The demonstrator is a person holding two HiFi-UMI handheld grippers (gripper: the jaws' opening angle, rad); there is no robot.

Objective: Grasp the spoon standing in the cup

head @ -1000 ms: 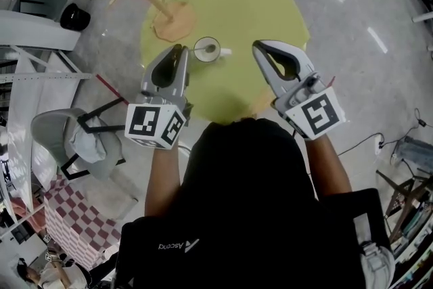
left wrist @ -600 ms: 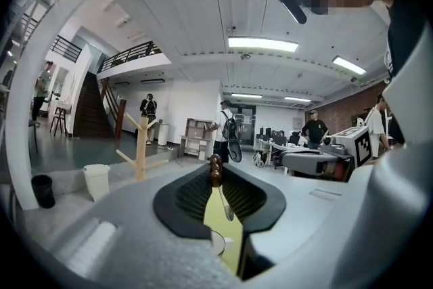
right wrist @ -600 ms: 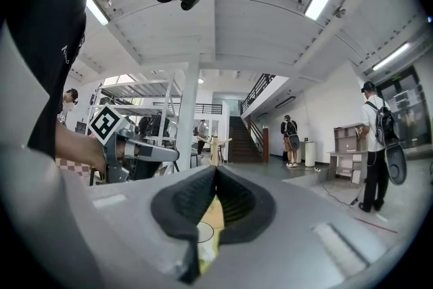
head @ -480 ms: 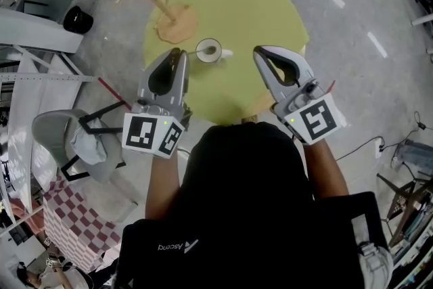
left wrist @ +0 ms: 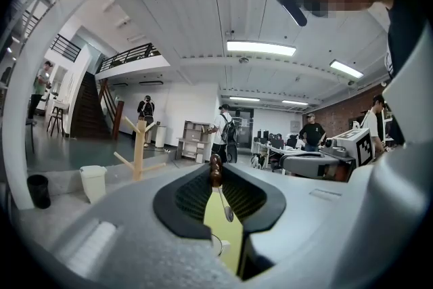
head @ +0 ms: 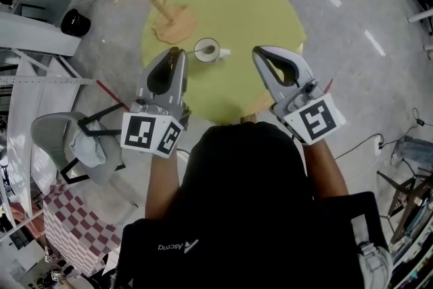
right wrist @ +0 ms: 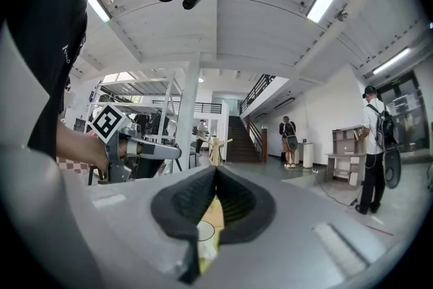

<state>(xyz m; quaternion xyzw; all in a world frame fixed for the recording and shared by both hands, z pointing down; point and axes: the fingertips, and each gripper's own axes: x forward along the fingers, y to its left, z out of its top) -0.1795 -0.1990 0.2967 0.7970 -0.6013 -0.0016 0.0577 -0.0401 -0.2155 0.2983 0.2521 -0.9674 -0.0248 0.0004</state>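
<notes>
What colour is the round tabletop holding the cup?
The round tabletop is pale yellow-green; head view shows it best.

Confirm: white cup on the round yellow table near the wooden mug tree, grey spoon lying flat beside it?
No. The grey spoon is not flat on the round yellow table; it stands inside the white cup, as the head view shows. The wooden mug tree is nearby, as stated.

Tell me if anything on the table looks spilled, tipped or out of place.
Nothing stands out. The cup stands upright on the yellow table with the spoon in it, and the wooden rack stands upright too. No spill shows.
</notes>
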